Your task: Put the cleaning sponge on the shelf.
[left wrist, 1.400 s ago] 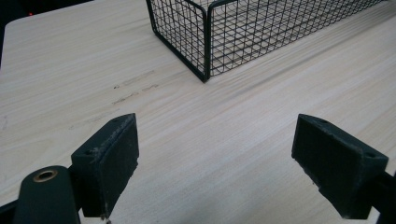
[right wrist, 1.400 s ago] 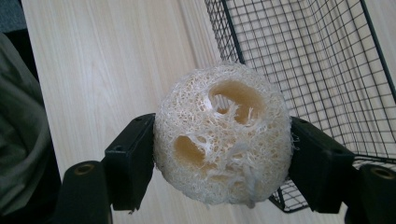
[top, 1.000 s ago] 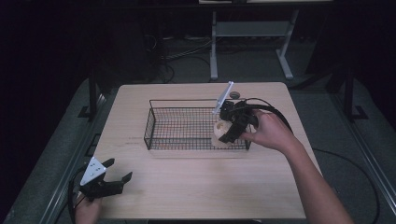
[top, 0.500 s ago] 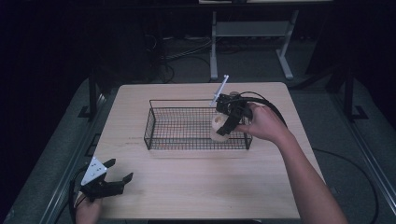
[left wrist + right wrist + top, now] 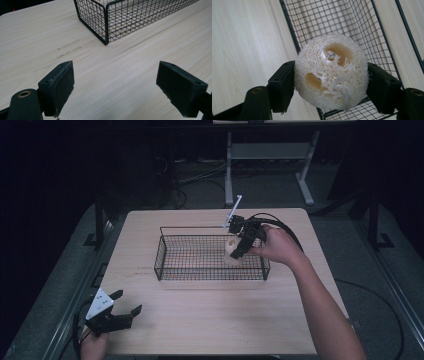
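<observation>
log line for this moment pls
right gripper: shut on loofah, over wire basket | left gripper: open, empty, near table corner

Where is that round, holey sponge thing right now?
The loofah sponge is clamped in the right gripper, over the right end of the wire basket in the high view.

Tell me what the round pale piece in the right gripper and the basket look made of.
Loofah piece: looks like dried natural fibre, off-white and matt, an open web of strands with hollow channels. Basket: thin wire mesh, apparently metal with a dark, probably black coating, on a thicker rim.
</observation>
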`<state>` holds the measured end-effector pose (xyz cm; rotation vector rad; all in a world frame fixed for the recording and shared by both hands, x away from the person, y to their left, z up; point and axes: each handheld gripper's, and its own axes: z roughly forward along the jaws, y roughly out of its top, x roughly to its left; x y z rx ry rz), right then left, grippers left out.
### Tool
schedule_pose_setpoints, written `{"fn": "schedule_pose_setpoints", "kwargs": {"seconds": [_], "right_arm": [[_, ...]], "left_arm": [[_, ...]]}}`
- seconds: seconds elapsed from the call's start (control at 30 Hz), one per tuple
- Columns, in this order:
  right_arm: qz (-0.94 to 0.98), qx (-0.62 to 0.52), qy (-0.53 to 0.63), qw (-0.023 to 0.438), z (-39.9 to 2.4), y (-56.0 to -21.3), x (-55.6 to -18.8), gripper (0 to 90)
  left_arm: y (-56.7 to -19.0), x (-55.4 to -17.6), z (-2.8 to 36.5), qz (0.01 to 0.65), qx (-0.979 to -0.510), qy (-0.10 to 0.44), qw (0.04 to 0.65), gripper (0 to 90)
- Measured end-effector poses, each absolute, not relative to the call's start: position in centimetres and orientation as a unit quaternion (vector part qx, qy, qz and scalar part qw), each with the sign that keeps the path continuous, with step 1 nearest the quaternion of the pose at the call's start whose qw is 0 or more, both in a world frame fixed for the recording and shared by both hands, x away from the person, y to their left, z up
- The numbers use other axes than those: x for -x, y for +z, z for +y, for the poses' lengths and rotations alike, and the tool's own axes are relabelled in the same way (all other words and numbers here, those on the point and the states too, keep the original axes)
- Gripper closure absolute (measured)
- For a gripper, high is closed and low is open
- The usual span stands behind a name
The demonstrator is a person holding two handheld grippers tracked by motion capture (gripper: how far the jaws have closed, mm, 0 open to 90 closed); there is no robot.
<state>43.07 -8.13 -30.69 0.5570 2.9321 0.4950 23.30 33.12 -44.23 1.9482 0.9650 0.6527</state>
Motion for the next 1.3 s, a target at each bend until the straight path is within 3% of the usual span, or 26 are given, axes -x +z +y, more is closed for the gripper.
{"fn": "schedule_pose_setpoints", "kwargs": {"seconds": [1.3], "right_arm": [[0.965,-0.21,0.151,0.032,-7.3,-36.3,-46.1,28.7]], "left_arm": [[-44.3,-23.2,33.4,0.389,-0.777,0.258,0.423,14.1]]}}
